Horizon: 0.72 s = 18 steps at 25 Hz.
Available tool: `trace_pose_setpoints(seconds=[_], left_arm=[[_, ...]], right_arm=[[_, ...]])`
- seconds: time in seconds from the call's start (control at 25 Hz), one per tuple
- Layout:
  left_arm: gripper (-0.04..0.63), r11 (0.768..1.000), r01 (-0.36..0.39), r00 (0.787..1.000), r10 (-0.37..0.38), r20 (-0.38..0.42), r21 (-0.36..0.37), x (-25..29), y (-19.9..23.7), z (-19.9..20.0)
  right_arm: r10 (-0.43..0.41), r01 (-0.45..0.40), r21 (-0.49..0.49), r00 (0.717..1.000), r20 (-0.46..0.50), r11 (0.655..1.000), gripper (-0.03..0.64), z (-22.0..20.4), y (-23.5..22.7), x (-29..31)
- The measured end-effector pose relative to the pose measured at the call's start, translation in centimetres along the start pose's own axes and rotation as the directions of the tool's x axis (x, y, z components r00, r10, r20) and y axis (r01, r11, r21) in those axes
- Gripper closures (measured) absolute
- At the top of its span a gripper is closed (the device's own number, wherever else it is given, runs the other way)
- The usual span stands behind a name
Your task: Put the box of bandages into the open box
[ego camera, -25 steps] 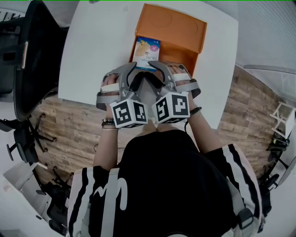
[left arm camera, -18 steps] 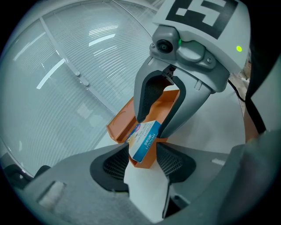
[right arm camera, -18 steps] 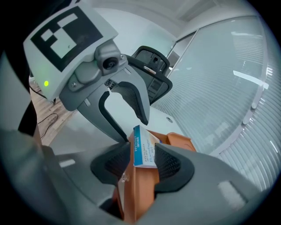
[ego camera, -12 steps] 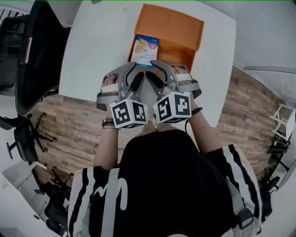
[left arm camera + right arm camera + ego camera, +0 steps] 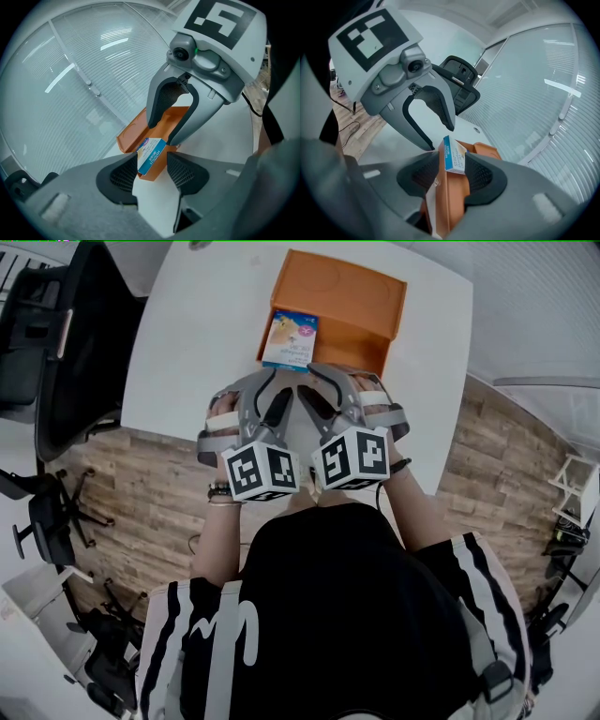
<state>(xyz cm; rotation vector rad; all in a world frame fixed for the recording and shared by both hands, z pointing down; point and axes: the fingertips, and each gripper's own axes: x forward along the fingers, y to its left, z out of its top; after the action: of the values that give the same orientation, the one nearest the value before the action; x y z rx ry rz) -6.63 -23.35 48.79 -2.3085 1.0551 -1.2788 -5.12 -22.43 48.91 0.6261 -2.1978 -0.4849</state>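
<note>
Bandage box (image 5: 290, 338) sits in neither of your grippers. It rests inside the orange box (image 5: 342, 345), against that box's left wall and toward its near end, printed face up.

Your left gripper (image 5: 152, 165) has its jaws spread. White table (image 5: 187, 343) shows in the gap between the pads, and the bandage box lies beyond the fingertips, untouched by them. Your right gripper (image 5: 452, 159) is spread as well. The orange box's near wall and the bandage box line up with its gap, but the left gripper view shows those fingers arched wide above the orange box with nothing pinched.

From above, both grippers hang side by side just on your side of the orange box, tips angled in toward each other. The left one is before the orange box's left near corner and the right one over its near right part. You cannot tell from these views whether either fingertip brushes the orange box's front wall.

The orange box stands open on the white table, its lid folded back on the far side. Left of the orange box, past the table's edge, stands a black office chair (image 5: 80, 343). Wooden floor (image 5: 141, 493) runs on your side of the table's near edge. Behind the orange box, the gripper views show a glass wall (image 5: 70, 84) with fine horizontal blinds.
</note>
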Motion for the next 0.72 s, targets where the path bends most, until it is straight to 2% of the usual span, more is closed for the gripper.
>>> trace_pose_setpoints(seconds=[0.48, 0.72], left_arm=[[0.394, 0.999, -0.042, 0.999, 0.042, 0.017, -0.022, -1.9, -0.2, 1.0], [0.394, 0.993, -0.043, 0.997, 0.050, 0.059, -0.107, -3.1, 0.3, 1.5]], right_arm=[[-0.018, 0.018, 0.004, 1.000, 0.024, 1.000, 0.463, 0.2, 0.2, -2.0], [-0.035, 0.031, 0.072, 0.998, 0.053, 0.997, 0.463, 1.0, -0.7, -3.4]])
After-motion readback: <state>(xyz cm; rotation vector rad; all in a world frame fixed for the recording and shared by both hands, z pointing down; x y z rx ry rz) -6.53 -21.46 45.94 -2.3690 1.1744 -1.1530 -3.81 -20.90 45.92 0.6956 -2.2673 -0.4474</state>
